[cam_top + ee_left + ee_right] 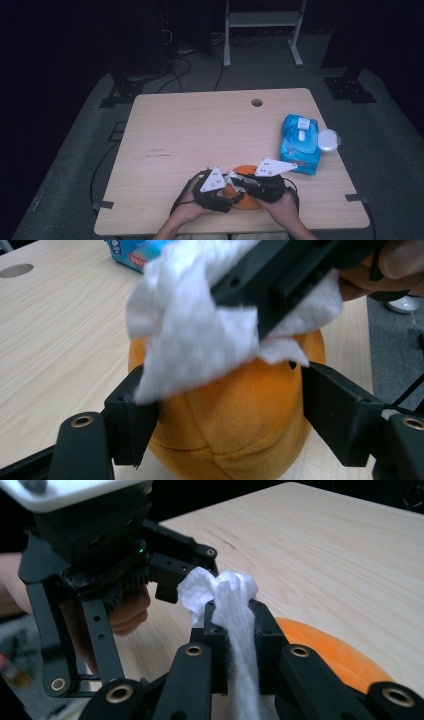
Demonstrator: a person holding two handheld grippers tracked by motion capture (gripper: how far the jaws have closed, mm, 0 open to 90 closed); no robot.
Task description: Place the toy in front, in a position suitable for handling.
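Table (200,130) mostly bare; work kept at the near edge, within easy reach of both hands. Blue wipe pack (299,143) parked at the right side with its flap up and a round white lid (328,140) just beside it, presumably the source of the wipe. Orange plush ball (235,425) sitting on the table near the front edge, braced between the jaws of the left gripper (230,410), pads pressing its flanks, likely to stop it rolling under the rubbing. Right gripper (235,625) clamped tight on a bunched white wipe (227,597), wad protruding past the tips. Wipe draped over the ball's top, touching it: cleaning apparently in progress.
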